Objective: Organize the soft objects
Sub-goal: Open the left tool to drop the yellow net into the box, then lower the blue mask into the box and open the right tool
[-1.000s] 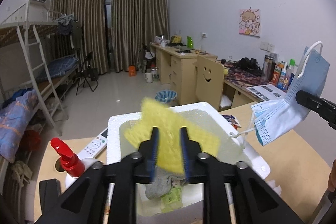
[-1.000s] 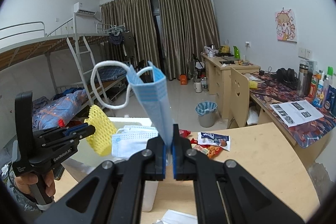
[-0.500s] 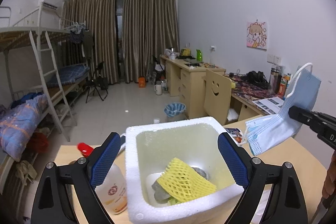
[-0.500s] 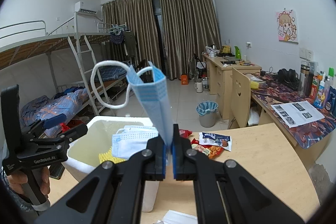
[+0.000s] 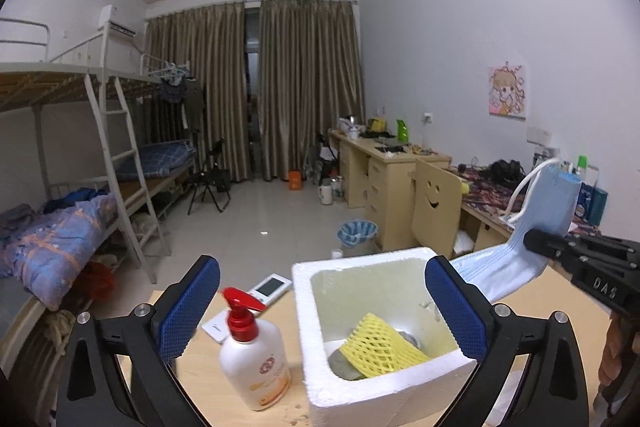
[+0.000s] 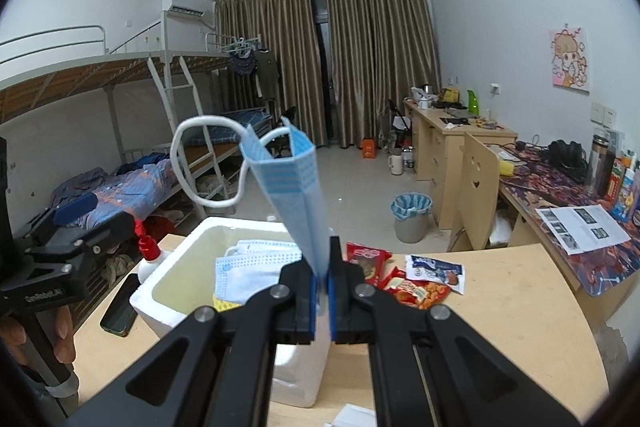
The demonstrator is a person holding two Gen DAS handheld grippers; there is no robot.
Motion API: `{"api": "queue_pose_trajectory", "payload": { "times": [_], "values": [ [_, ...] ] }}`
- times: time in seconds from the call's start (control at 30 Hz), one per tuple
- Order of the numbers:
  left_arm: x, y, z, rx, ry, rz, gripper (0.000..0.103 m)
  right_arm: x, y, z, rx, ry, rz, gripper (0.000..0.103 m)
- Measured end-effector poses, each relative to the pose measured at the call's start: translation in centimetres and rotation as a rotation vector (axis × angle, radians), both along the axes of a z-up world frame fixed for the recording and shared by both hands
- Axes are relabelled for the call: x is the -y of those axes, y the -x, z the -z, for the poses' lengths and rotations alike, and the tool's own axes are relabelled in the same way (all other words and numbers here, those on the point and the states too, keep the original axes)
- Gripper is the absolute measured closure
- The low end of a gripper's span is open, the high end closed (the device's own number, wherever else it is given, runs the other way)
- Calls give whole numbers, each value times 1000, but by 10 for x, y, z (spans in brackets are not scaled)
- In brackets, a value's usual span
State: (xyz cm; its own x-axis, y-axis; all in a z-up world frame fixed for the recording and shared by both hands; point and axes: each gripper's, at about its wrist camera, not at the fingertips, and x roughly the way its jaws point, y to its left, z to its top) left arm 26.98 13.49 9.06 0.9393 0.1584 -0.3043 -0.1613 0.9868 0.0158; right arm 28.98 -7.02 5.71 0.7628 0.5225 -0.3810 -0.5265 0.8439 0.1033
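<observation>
My left gripper (image 5: 320, 267) hovers just before the white foam box (image 5: 360, 261), its jaws opening wide with nothing between the pads. Inside the box a yellow foam net (image 5: 380, 343) lies on a grey cloth (image 5: 344, 367). My right gripper (image 6: 320, 267) is shut on a folded blue face mask (image 6: 292, 187), held upright over the box's far side (image 6: 176, 281). A paler mask (image 6: 248, 267) spreads below it over the box opening; I cannot tell whether it is in the same grip. In the left wrist view the blue mask (image 5: 552, 203) sticks up at the right.
A soap bottle with a red pump (image 5: 256, 367) stands left of the box, with a white remote (image 5: 272, 287) behind it. A dark phone (image 6: 120, 307) lies by the box. Snack packets (image 6: 420, 283) lie on the wooden table (image 6: 520, 327) beyond.
The left gripper let go of the yellow net, which dropped into the box. Its jaws opened wide and it drew back and up. The right gripper kept still with the mask.
</observation>
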Motion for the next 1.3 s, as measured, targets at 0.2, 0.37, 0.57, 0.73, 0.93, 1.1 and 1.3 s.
{"api": "queue_pose_trajectory", "payload": {
  "times": [0.2,0.37,0.57,0.73,0.93,1.1,1.3],
  "values": [
    [-11,8,-8,26,-8,-42,0,-19,-3,-2,2,22,-35,96],
    [-22,8,-10,30,26,-67,0,-41,-11,-1,-18,40,-61,96],
    [-29,9,-12,33,28,-85,0,-62,-19,6,-44,66,-98,96],
    [-33,6,-11,25,35,-94,0,-73,-25,12,-61,85,-111,96],
    [-33,1,-8,13,36,-97,0,-81,-36,22,-101,110,-122,96],
    [-32,-3,-5,1,46,-90,0,-82,-41,27,-123,119,-119,60],
    [-29,-3,-5,1,40,-83,0,-81,-40,24,-127,111,-114,51]
  ]
}}
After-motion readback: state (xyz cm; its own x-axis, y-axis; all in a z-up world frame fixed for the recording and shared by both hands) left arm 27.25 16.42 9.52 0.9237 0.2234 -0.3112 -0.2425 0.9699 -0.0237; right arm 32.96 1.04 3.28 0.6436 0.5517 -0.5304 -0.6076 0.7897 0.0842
